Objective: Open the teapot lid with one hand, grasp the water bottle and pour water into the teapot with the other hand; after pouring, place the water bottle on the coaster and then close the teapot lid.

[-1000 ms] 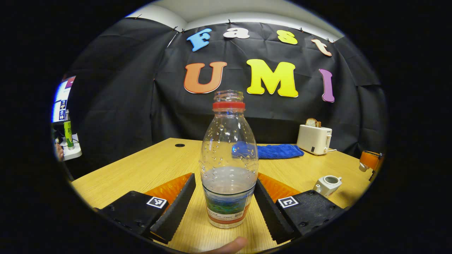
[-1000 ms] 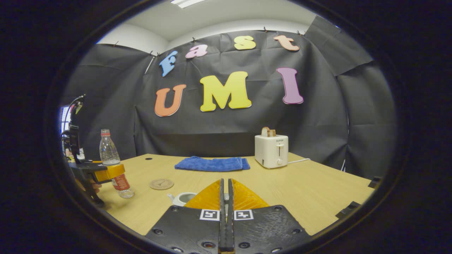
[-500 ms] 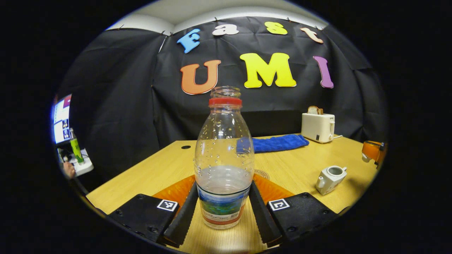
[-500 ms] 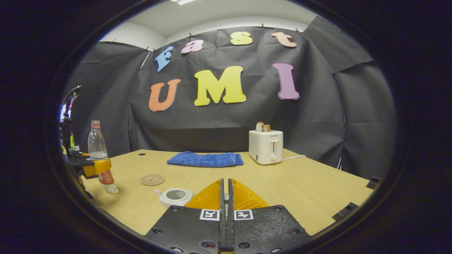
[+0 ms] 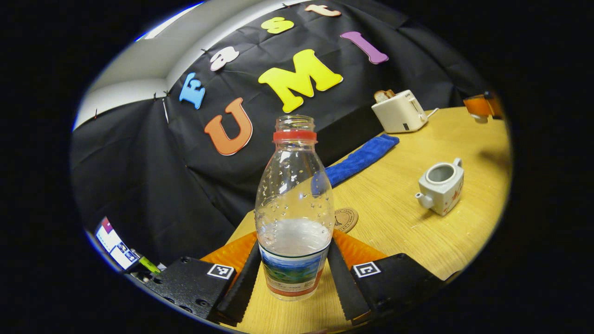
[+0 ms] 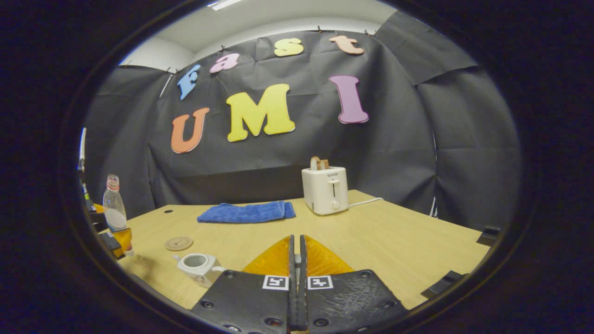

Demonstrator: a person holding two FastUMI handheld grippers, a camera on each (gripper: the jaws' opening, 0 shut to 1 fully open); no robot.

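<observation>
Left gripper (image 5: 293,273): jaws closed on the lower, labelled part of the clear plastic water bottle with a red neck ring (image 5: 294,208), one finger pressed on each side; the left gripper view is tilted, the bench slanting across it.
Water bottle: uncapped, partly filled, droplets on the inside wall; seen small at the far left of the right gripper view (image 6: 114,204), held by the other gripper above the bench edge.
Right gripper (image 6: 297,278): jaws drawn together, only a thin slit between the fingers; whether anything sits in that slit I cannot tell.
Teapot: small white ceramic teapot (image 5: 440,185) standing on the light wooden bench (image 5: 417,222), its top open and lidless; also just left of the right gripper's fingers (image 6: 197,266).
Coaster: round wooden coaster (image 5: 345,219) lying flat and bare, beside the bottle — between it and the teapot.
Back of bench: folded blue cloth (image 6: 246,212); white toaster with bread in its slot (image 6: 325,188) — near the wall.
</observation>
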